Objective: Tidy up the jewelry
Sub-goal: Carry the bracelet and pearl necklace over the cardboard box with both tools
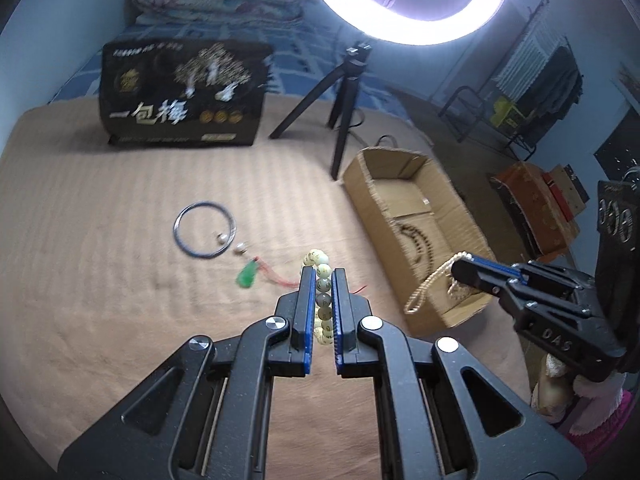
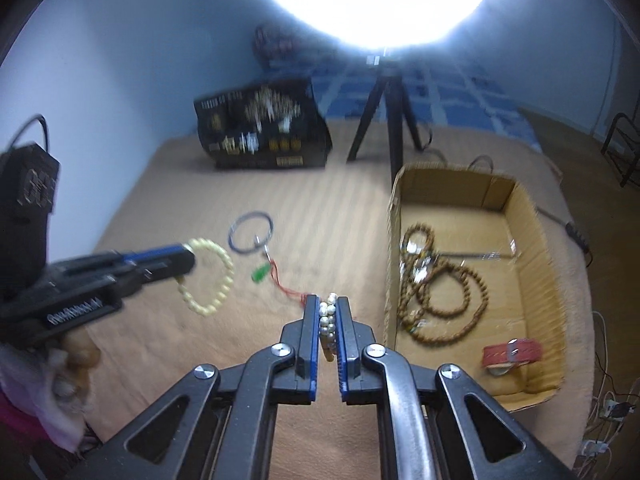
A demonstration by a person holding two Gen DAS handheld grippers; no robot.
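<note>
My left gripper is shut on a pale yellow bead bracelet and holds it above the tan blanket; it also shows in the right wrist view with the bracelet hanging from it. My right gripper is shut on a pearl-and-gold chain; in the left wrist view it hangs the chain over the cardboard box. A dark bangle, two pearl earrings and a green pendant on red cord lie on the blanket.
The box holds a long brown bead necklace and a red strap. A black printed bag and a tripod with a ring light stand at the back. Room clutter lies right of the bed.
</note>
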